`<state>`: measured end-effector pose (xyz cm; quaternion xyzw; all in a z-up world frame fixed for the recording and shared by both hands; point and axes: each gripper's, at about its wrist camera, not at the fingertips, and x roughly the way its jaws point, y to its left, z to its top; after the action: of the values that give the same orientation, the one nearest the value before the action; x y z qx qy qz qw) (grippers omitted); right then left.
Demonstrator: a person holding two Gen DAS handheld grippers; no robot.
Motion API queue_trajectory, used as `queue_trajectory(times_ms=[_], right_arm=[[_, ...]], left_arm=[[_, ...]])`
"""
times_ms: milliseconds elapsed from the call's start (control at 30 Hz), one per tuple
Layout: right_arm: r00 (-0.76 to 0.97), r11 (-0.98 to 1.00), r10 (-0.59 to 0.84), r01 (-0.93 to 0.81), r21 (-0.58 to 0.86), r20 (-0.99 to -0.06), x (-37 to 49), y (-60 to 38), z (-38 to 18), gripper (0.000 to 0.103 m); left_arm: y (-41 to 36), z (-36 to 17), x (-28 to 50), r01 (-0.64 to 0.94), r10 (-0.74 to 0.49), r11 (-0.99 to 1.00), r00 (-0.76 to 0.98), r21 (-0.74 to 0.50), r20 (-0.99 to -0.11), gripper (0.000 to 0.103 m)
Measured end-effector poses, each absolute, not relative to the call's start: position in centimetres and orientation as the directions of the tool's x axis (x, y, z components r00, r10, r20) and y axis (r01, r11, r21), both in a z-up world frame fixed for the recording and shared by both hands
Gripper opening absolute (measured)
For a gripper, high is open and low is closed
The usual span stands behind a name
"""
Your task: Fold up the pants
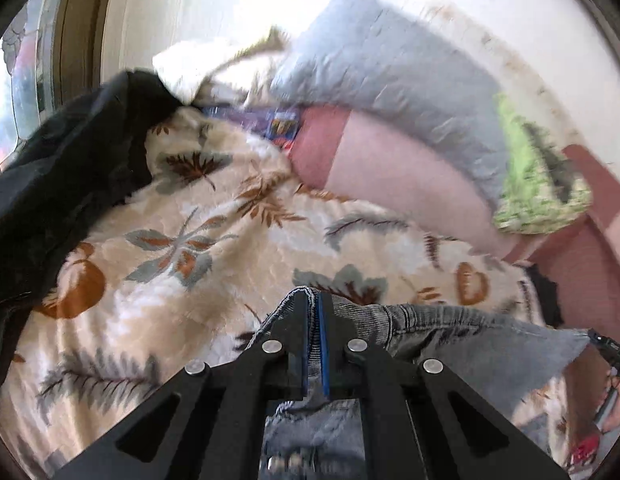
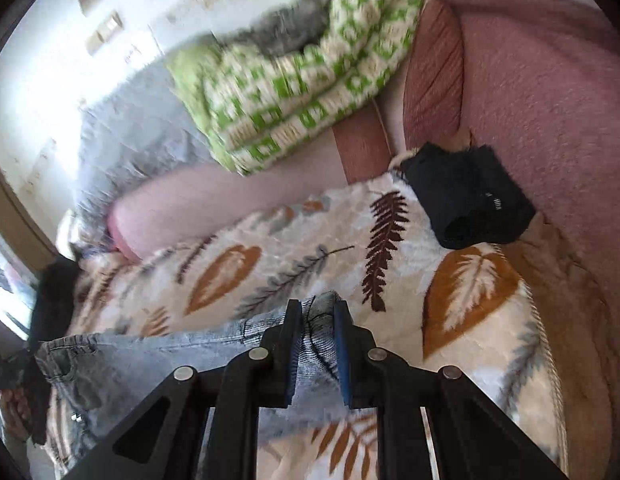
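The pants are grey-blue jeans, held stretched between my two grippers above a leaf-patterned blanket. My left gripper is shut on one edge of the jeans, with the cloth pinched between the blue pads. My right gripper is shut on another edge of the jeans, and the cloth runs left from it toward the other hand. Both views are blurred by motion.
A black garment lies at the blanket's left. A folded black garment sits on the blanket near the pink sofa back. A grey pillow and a green-white blanket lie on the pink cushion.
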<state>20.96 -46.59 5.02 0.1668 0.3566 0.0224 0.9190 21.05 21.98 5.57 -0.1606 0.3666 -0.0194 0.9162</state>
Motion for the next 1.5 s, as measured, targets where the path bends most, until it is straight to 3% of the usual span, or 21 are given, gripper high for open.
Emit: queue_trajectory(times_ms=[133,200,267,333,400,467,567,733,767,800,833,1200,1267,1433,1467,1500], right_arm=[[0.764,0.931,0.179,0.072,0.357,-0.621,12.7,-48.3,5.3,0.005],[0.702,0.923,0.208,0.089,0.374,-0.681,8.8,-48.7,2.6,0.006],[0.608,0.923,0.23,0.111,0.368,-0.76,7.5,-48.5,-0.3,0.015],[0.574,0.935,0.184,0.148,0.322,-0.798,7.2,-47.9,-2.4,0.056],[0.542,0.918,0.247,0.133,0.373,-0.803,8.5,-47.0,-3.7,0.067],[0.537,0.903,0.276,0.139,0.406,-0.797,10.6,-46.1,-4.2,0.067],[0.535,0.936,0.216,0.124,0.329,-0.817,14.9,-44.8,-4.6,0.067],[0.417,0.914,0.248,0.198,0.354,-0.874,20.3,-45.4,-8.8,0.066],[0.413,0.909,0.275,0.183,0.375,-0.868,20.8,-45.2,-9.1,0.06],[0.422,0.913,0.287,0.151,0.379,-0.86,21.1,-44.7,-8.8,0.033],[0.428,0.924,0.268,0.141,0.357,-0.863,21.2,-44.4,-8.5,0.017],[0.547,0.947,0.273,-0.009,0.321,-0.791,12.0,-45.3,4.5,0.016],[0.537,0.946,0.275,-0.001,0.325,-0.798,9.0,-46.2,3.7,0.016],[0.385,0.923,0.337,0.044,0.381,-0.859,1.5,-48.1,-5.9,0.018],[0.352,0.926,0.329,0.061,0.372,-0.876,1.1,-48.1,-7.6,0.021],[0.324,0.931,0.314,0.08,0.356,-0.893,0.5,-48.2,-8.9,0.039]], left_arm=[[23.9,6.2,12.5,0.018,-0.251,0.931,0.755,-0.364,-0.606,0.005],[23.9,4.8,9.1,0.072,-0.3,0.929,0.719,-0.363,-0.626,0.005],[23.5,2.6,6.8,0.076,-0.276,0.948,0.678,-0.309,-0.681,0.005],[23.6,0.5,6.2,0.047,-0.266,0.95,0.644,-0.31,-0.717,0.005],[23.6,-0.5,6.5,0.03,-0.274,0.943,0.635,-0.331,-0.722,0.005],[23.0,-0.3,6.9,0.025,-0.261,0.946,0.65,-0.324,-0.714,0.005],[22.8,0.5,7.2,0.03,-0.264,0.945,0.662,-0.326,-0.702,0.005],[23.3,0.6,7.4,0.023,-0.254,0.947,0.659,-0.319,-0.707,0.005],[23.4,0.5,7.6,0.018,-0.252,0.948,0.655,-0.318,-0.713,0.005],[23.5,0.3,7.7,0.013,-0.249,0.948,0.651,-0.318,-0.717,0.005],[23.6,0.2,7.9,0.005,-0.246,0.948,0.646,-0.319,-0.722,0.005],[25.4,3.9,6.8,0.031,-0.285,0.934,0.669,-0.357,-0.687,0.005],[25.7,3.1,5.5,0.063,-0.307,0.934,0.644,-0.352,-0.7,0.006],[27.5,-3.5,2.6,0.056,-0.29,0.952,0.479,-0.301,-0.828,0.007],[27.8,-4.6,2.5,0.039,-0.253,0.964,0.451,-0.264,-0.856,0.007],[28.3,-5.9,2.6,0.004,-0.178,0.981,0.408,-0.193,-0.895,0.007]])
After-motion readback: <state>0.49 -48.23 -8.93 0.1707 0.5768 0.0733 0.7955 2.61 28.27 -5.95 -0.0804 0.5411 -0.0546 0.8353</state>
